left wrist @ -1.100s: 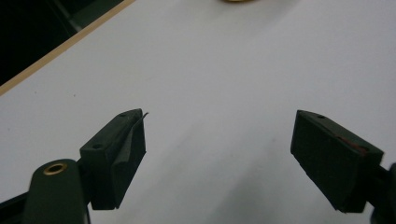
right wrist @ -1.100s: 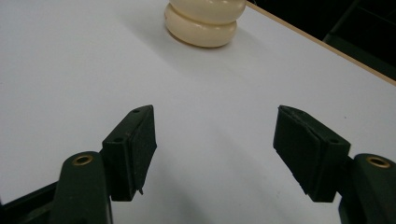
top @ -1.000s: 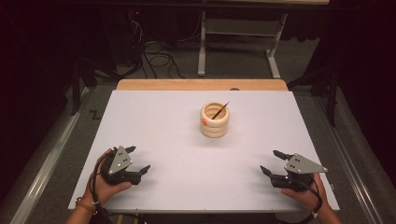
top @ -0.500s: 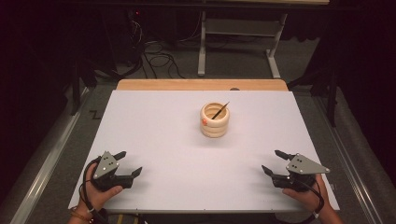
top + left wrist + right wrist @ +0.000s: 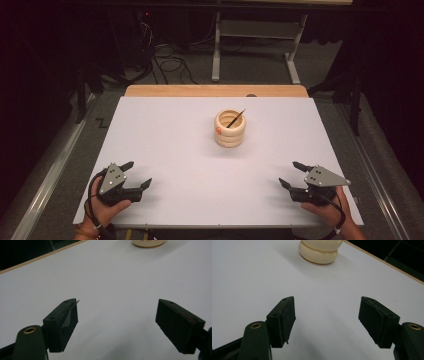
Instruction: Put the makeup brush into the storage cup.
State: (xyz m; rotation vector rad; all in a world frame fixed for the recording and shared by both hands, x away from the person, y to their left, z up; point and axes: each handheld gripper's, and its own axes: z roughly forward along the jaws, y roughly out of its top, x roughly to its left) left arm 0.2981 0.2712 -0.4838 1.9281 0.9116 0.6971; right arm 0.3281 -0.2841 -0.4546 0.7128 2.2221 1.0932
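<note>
Jaws of both left gripper [image 5: 134, 175] & right gripper [image 5: 295, 174] stand apart w/ nothing between; ring-stack cup [image 5: 230, 128] w/ its slanted stick [image 5: 235, 119] sits well ahead, center, slightly nearer the right.

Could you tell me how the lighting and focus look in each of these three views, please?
High view: the white table top is evenly lit, the surroundings fall into darkness, and the ringed cream holder casts only a soft shadow. Left gripper view: the left gripper has soft, slightly blurred jaws, and the holder is cut off at the top edge. Right gripper view: the right gripper looks sharper, with faint shadows beneath it.
</note>
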